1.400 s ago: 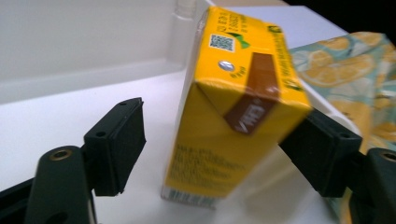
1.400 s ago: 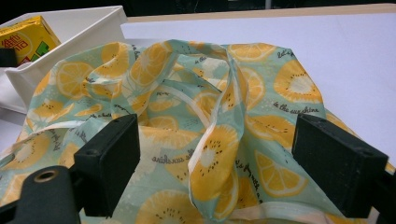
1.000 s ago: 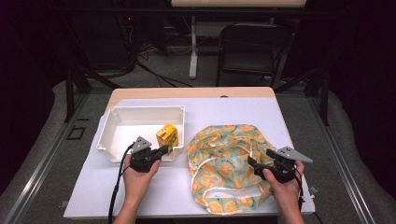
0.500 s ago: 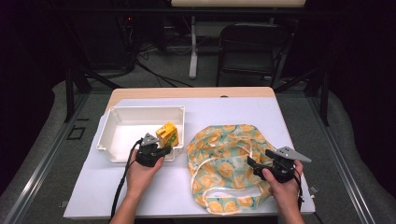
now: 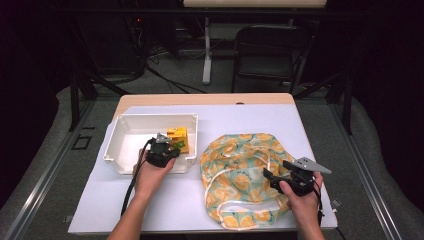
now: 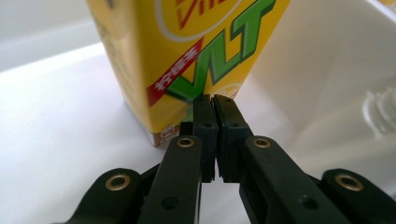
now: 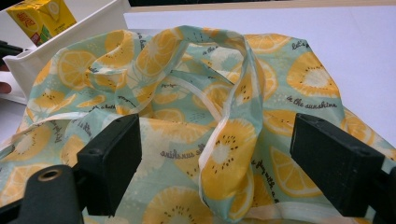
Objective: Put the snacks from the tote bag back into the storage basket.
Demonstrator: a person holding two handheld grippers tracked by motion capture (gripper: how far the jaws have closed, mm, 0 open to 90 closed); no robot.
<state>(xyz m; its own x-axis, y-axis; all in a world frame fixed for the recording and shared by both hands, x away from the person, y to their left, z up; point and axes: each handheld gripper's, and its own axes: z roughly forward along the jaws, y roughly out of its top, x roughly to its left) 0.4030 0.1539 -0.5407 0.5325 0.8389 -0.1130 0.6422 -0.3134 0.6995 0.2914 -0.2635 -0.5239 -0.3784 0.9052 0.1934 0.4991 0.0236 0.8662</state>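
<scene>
Your left claw [image 5: 170, 147] sits at the near right corner of the white bin [image 5: 125, 131], its jaws pressed together with nothing between them, the tips just short of the yellow drink carton [image 6: 187, 51]. In the left gripper view the carton fills the space right in front of the closed tips; whether they touch it cannot be told. Your right claw [image 7: 215, 163] stands wide open over the near right part of the fruit-print bag [image 5: 240, 175], with a loop of the bag's handle [image 7: 233, 116] rising between the jaws but not pinched by either.

As a judgement, the work looks barely begun: the carton is in the bin at its far right, the bag lies slack and crumpled on the surface just to the right of the bin, and neither is held. What seems left is nearly all of it: open your left claw and take the carton, lift the handle or mouth of the bag with your right, then bring the two together.

The carton stands roughly upright, leaning a little, so its long axis runs up and down; its printed face turns toward your left claw. The bag lies flat, its longer spread running from far to near.
</scene>
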